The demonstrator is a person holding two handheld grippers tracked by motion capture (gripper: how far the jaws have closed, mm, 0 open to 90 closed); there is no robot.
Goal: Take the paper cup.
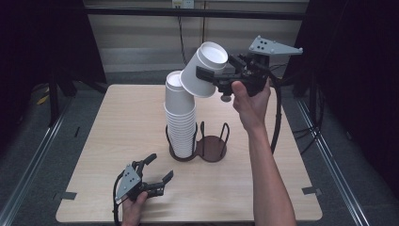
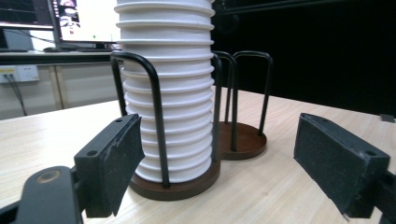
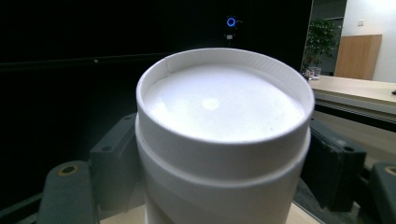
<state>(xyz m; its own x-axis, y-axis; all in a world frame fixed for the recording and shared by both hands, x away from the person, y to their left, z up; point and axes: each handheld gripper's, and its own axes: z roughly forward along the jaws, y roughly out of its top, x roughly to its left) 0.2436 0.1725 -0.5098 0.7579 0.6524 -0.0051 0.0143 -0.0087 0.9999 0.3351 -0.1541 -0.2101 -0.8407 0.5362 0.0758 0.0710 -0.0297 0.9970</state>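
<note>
Tongs (image 1: 156,175) in the left hand (image 1: 134,207) rested low over the counter (image 1: 117,122), near its front edge and to the front-left of the cup holder (image 1: 197,153). Their black pads (image 2: 114,158) stood spread with nothing between them, aimed at the holder.

Using the cup holder as the landmark: this dark wire rack had two round bases side by side. Its left base carried a tall stack of white paper cups (image 1: 180,117), nested upside down and rising well above the wire loops. Its right base (image 2: 243,140) stood bare.

Above the holder and slightly to its right, the right hand (image 1: 251,101) held the second tongs (image 1: 214,75) in the air. These tongs pinched a single white paper cup (image 1: 204,68) by its side wall, one pad on each side. That cup was tilted, its closed bottom (image 3: 224,102) facing up and toward the right tongs' camera, and its open end lay against the top of the stack.
</note>
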